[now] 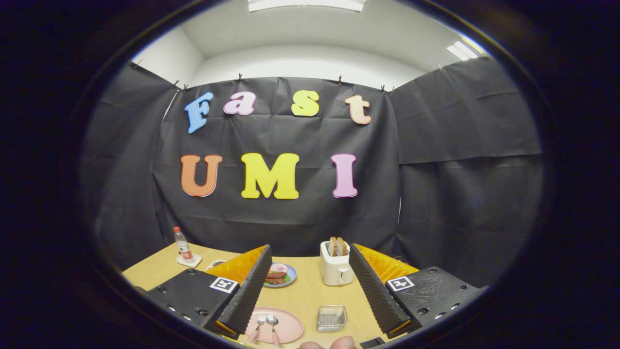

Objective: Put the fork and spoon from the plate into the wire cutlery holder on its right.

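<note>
The gripper (308,286) hung above the wooden table (310,291) with its two black ribbed fingers (252,291) spread wide apart and nothing between them. In the lower middle of the frame, in the gap between the fingertips, lay a pink plate (286,325) with the fork (257,325) and the spoon (273,325) resting side by side on its left part, fork to the left, their pink handles pointing toward the bottom of the frame. The left finger's tip covered a little of the plate's left rim.

Just right of the plate, apart from it, stood the wire cutlery holder (332,318) (a small square basket of silvery mesh), upright, with no cutlery in it that I could see.

Farther up the table, right of centre, a cream toaster (335,269) stood with two slices of bread (337,246) sticking out of its top, close beside the right finger. Left of it a blue plate (288,277) held some food in dark red, pink and a bit of green; the left finger hid part of it. In the lower left of the frame, near the table's far corner, a clear bottle (182,246) with a red cap stood on a pale coaster (189,261).

At the very bottom edge, a person's fingertips (334,343) peeked in.
</note>
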{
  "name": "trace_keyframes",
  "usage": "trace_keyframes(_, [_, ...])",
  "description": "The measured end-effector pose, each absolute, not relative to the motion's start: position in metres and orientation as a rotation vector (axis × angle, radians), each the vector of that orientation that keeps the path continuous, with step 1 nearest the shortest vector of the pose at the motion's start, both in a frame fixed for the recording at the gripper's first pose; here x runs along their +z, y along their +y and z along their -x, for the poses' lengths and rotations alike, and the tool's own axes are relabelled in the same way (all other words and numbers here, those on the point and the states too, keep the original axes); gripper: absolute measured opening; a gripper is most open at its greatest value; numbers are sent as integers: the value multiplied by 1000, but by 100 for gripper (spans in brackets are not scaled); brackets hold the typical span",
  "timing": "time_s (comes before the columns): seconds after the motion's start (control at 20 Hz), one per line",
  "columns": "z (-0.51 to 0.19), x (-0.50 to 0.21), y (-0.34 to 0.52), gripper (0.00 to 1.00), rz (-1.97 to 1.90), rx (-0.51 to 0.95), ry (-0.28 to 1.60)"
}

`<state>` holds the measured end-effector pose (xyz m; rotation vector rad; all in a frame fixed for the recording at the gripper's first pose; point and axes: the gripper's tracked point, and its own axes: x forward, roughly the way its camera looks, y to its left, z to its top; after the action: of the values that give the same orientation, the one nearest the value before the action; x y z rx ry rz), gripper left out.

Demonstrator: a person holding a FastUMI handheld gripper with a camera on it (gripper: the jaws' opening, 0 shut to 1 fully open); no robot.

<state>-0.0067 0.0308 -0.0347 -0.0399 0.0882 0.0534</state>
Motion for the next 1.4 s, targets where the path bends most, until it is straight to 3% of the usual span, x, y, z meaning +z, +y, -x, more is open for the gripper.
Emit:
trace_keyframes(0.3, [9, -93, 56, 96, 87, 105, 201])
trace_keyframes(0.95, [35, -326, 83, 96, 211, 185, 719])
trace_keyframes(1.2, [34, -382, 88, 86, 238, 219, 851])
trace_keyframes(1.4, [30, -401, 86, 67, 227, 221, 910])
